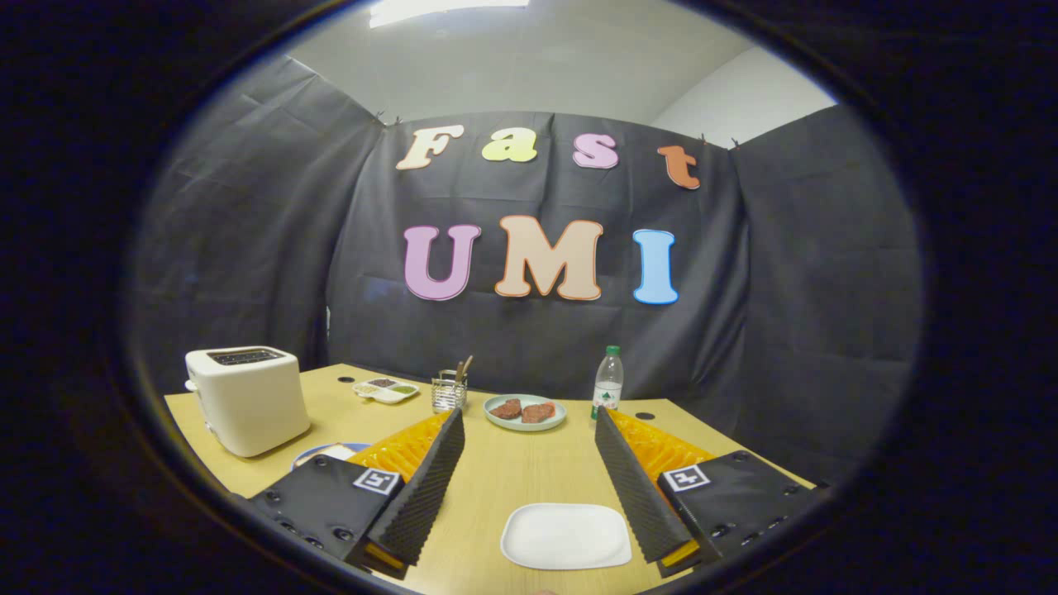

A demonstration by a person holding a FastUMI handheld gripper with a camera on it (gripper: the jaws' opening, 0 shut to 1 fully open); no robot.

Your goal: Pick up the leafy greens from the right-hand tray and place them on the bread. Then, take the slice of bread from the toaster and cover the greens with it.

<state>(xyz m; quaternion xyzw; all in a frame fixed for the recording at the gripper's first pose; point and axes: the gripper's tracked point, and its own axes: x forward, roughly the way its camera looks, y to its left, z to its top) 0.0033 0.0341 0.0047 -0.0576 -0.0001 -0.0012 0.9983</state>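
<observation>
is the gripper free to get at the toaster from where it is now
Probably yes. The gripper is open and holds nothing, and the toaster stands beyond its left finger with bare table between. A blue-rimmed plate lies low beside the toaster's base, unlikely to block a reach to the top slot.

The left finger (421, 487) is covering most of a blue-rimmed plate (318, 453) beside the toaster (248, 398) — whatever is lying on it is staying unseen. The toaster's slots are looking dark, their contents unreadable, and the small divided dish (386, 390) is holding bits too tiny to identify.
</observation>
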